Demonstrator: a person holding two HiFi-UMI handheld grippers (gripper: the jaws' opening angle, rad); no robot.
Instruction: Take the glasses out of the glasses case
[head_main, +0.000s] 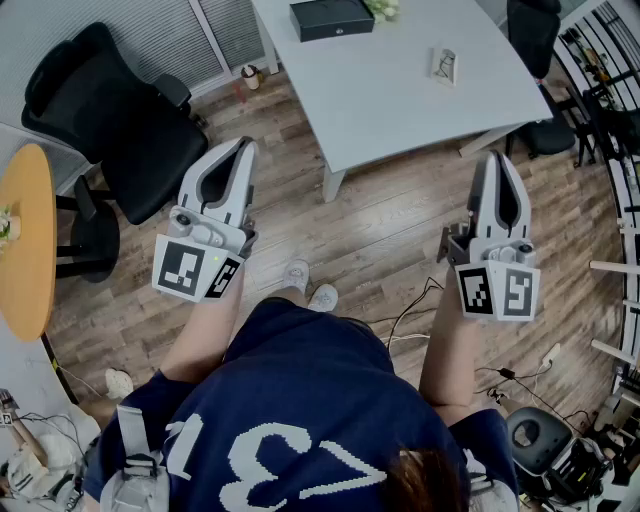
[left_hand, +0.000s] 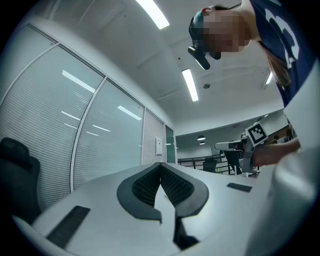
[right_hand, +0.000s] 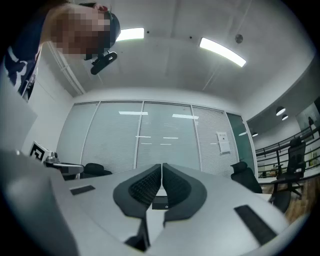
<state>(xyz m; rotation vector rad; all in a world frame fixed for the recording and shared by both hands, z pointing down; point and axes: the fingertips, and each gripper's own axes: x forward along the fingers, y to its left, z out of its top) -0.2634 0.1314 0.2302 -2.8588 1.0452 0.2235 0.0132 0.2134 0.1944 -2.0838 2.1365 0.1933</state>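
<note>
Both grippers held out over the wood floor (head_main: 380, 230), short of the table (head_main: 400, 100); each pointed a little above level.

Left gripper (head_main: 243, 148): clenched; in its own view the ribbed pads (left_hand: 145, 187) met at the tips, nothing between them; only glass wall and ceiling lights beyond.

Right gripper (head_main: 494, 158): clenched too; pads (right_hand: 142, 187) tip to tip, empty; through the small gap below the tips I saw a dark box on the white top, which looked to be the case.

Case (head_main: 331, 17): black, lid down, lying flat on the far part of the table; well ahead of both sets of fingertips, and between their two lines, somewhat nearer the left one; no finger touched it; glasses not visible in any view, so I could not tell whether they were inside.

Small white card (head_main: 445, 65) on the table, ahead of the right fingertips and slightly to their left, apart from the case.

Black chair (head_main: 110, 110) to the left of the left fingers, on the floor; round wooden table (head_main: 25, 240) further left, behind the fingertips.

Table leg (head_main: 333, 183) stood between the two grippers, near the level of the tips.
</note>
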